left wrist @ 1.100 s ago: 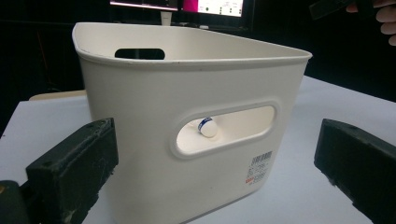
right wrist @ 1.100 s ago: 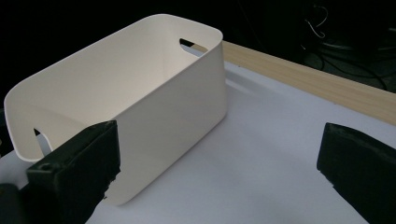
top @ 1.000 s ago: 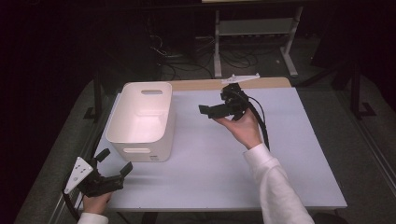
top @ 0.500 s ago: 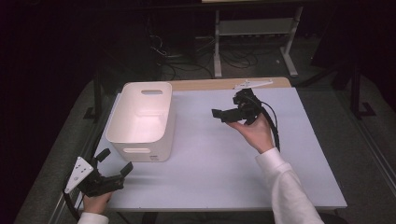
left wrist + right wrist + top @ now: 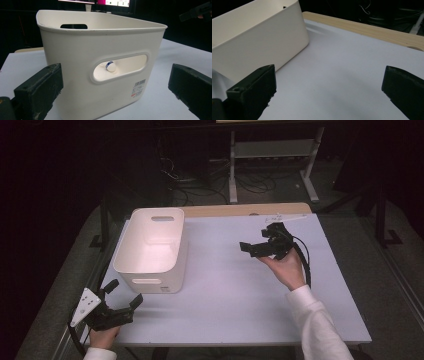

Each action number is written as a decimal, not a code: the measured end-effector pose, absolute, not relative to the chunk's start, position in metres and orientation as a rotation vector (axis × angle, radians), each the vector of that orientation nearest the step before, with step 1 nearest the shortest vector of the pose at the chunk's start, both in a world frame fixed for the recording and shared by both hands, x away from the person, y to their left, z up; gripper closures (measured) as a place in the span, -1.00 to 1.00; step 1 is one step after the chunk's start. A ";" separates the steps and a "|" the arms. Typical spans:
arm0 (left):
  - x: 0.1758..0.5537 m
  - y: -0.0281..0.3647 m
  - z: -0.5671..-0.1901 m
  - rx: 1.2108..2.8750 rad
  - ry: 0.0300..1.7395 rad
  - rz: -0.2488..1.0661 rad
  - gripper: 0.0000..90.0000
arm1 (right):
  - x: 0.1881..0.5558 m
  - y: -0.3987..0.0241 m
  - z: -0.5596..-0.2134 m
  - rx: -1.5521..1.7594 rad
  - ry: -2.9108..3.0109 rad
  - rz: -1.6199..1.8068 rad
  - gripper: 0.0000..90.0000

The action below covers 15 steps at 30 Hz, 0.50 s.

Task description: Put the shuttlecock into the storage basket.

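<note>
Right claw [image 5: 260,248] drawn back rightward from white bin [image 5: 150,251], wide open, empty; left claw [image 5: 122,296] wide open, empty

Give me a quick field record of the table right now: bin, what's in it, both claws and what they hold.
bin: white plastic bin with handle slots, upright on the left part of the table
contents: a small white object with a blue band seen through the near handle slot; rest of the inside cannot be told
left claw: open, empty, at the near left table edge, facing the bin
right claw: open, empty, held above the table right of the bin, apart from it
</note>
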<state>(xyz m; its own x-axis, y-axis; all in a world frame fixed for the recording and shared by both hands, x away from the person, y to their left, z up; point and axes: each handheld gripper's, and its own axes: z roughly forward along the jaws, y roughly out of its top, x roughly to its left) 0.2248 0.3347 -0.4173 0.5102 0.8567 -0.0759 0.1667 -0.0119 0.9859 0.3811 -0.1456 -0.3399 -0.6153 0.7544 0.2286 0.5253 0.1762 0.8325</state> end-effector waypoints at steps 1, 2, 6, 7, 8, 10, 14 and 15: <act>0.225 0.334 -0.417 1.510 0.929 0.691 -1.00 | 0.379 -0.150 -0.343 1.236 2.213 1.414 -1.00; 0.225 0.334 -0.418 1.507 0.931 0.688 -1.00 | 0.378 -0.153 -0.344 1.238 2.210 1.409 -1.00; 0.225 0.333 -0.418 1.505 0.930 0.687 -1.00 | 0.375 -0.163 -0.349 1.235 2.188 1.427 -1.00; 0.225 0.333 -0.418 1.507 0.931 0.688 -1.00 | 0.374 -0.165 -0.350 1.232 2.182 1.437 -1.00; 0.225 0.333 -0.418 1.506 0.930 0.687 -1.00 | 0.374 -0.168 -0.351 1.232 2.175 1.442 -1.00; 0.225 0.333 -0.418 1.506 0.930 0.688 -1.00 | 0.372 -0.172 -0.352 1.224 2.162 1.452 -1.00; 0.226 0.333 -0.419 1.511 0.932 0.689 -1.00 | 0.368 -0.180 -0.354 1.208 2.132 1.479 -1.00; 0.226 0.333 -0.418 1.511 0.933 0.689 -1.00 | 0.367 -0.182 -0.355 1.197 2.131 1.481 -1.00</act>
<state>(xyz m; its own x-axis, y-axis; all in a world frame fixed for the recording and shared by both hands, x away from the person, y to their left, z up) 0.2255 0.3335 -0.4185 0.5075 0.8577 -0.0821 0.1745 -0.0090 0.9846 0.3674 -0.1819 -0.3552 -0.6163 0.7571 0.2165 0.4670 0.1301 0.8746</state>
